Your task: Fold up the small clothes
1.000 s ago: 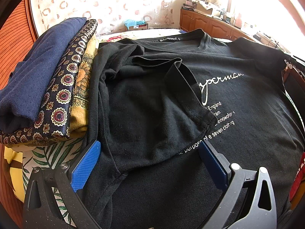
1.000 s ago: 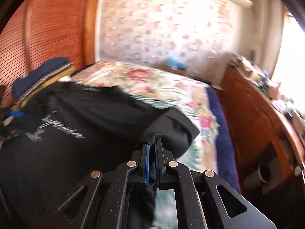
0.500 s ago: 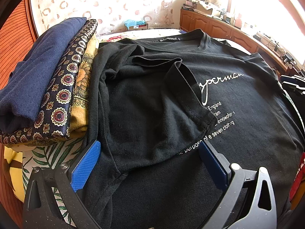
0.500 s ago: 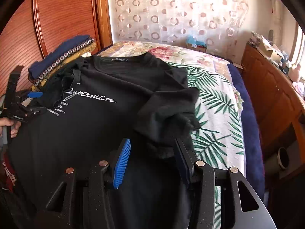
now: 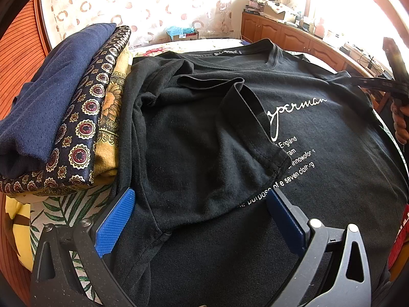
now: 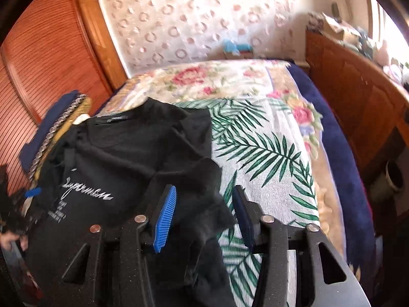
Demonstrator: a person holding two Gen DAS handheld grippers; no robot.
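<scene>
Sleeves of the black cotton T-shirt point(image 5: 319, 133), spread on the palm-print bedspread point(image 6: 268, 153), lie folded inward; your left gripper point(image 5: 202, 220) and right gripper point(image 6: 204, 215) gape wide, holding nothing. Body folds remain.

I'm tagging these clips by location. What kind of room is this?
Likely a bedroom: a bed with a floral and palm-leaf cover, wooden cabinets alongside, and folded clothes stacked by the black T-shirt.

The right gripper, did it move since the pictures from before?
Yes. The right gripper has let go of the black T-shirt sleeve and swung right: against the wooden wardrobe, the shirt sits further left and more leaf-print bedspread shows.
</scene>
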